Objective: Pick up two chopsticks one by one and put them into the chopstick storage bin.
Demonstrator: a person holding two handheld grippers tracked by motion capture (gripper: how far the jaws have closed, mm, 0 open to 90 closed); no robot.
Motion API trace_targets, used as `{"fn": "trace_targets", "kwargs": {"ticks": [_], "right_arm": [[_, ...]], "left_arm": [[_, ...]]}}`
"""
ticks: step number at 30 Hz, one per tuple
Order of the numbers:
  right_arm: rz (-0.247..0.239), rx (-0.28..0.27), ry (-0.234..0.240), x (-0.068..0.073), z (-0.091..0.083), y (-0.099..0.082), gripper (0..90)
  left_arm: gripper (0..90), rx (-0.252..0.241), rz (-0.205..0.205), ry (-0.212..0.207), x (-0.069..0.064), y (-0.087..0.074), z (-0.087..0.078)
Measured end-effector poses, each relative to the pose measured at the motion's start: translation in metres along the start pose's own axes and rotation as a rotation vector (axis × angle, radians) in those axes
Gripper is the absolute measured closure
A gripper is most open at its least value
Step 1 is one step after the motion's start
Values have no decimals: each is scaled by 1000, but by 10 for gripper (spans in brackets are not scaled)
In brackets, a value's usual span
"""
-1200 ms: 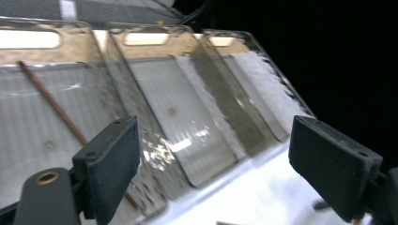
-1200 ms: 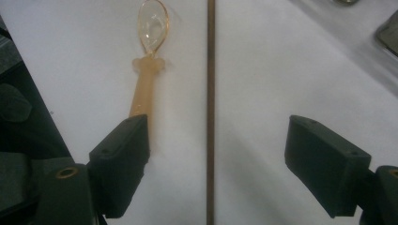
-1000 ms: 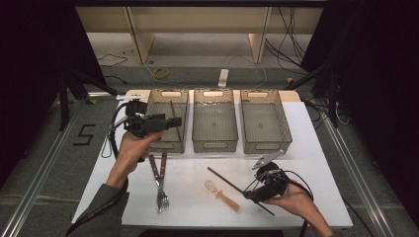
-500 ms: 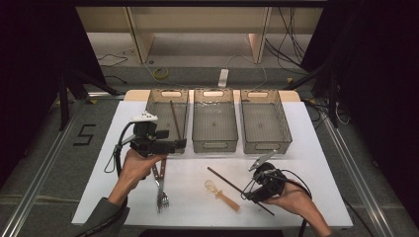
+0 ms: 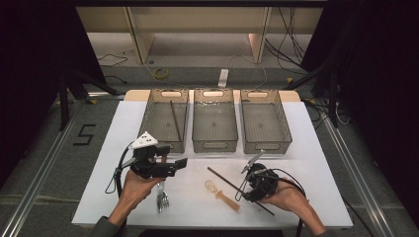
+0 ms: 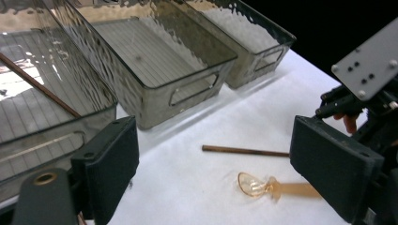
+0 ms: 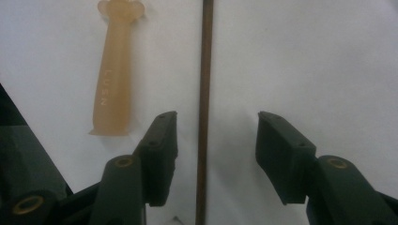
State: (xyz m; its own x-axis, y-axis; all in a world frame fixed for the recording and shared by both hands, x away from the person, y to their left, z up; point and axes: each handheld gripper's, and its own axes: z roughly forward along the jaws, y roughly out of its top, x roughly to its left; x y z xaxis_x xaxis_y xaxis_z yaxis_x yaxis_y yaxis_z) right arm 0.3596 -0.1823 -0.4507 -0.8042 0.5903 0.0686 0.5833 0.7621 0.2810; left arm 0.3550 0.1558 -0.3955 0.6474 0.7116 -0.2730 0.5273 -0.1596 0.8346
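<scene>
Your white table (image 5: 316, 148) is sitting mid-frame on grey flooring (image 5: 44, 163); your right gripper (image 7: 216, 140) is closing, unclenched, around the chopstick (image 7: 204, 93); your left gripper (image 6: 211, 183) is gaping empty.

1. Your table (image 5: 306, 148) has a plain white top.
2. The three bins (image 5: 215, 123) along its far edge are smoky grey and see-through, with a rippled pattern on the walls and fine stripes across the floors.
3. The chopstick (image 7: 204, 93) near the front edge is dark brown.
4. The spoon (image 6: 270, 186) beside it is translucent amber-orange.
5. The fork (image 5: 161, 197) by the front edge is silver.
6. Your right gripper (image 7: 217, 154) is black, as is your left gripper (image 6: 213, 173), which is topped with a pale grey plate.
</scene>
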Motion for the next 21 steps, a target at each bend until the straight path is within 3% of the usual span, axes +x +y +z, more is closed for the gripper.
{"fn": "trace_targets", "kwargs": {"ticks": [5, 10, 17, 21], "right_arm": [[1, 21, -4, 0, 2, 2, 557], [-18, 47, -6, 2, 5, 6, 614], [-34, 85, -23, 5, 7, 9, 691], [-50, 100, -49, 6, 9, 11, 732]], "left_arm": [[158, -18, 18, -1, -1, -8, -4], [158, -40, 60, 15, -4, -13, -11], [158, -28, 56, 19, -3, -19, -11], [159, -27, 56, -5, -4, -20, -11]]}}
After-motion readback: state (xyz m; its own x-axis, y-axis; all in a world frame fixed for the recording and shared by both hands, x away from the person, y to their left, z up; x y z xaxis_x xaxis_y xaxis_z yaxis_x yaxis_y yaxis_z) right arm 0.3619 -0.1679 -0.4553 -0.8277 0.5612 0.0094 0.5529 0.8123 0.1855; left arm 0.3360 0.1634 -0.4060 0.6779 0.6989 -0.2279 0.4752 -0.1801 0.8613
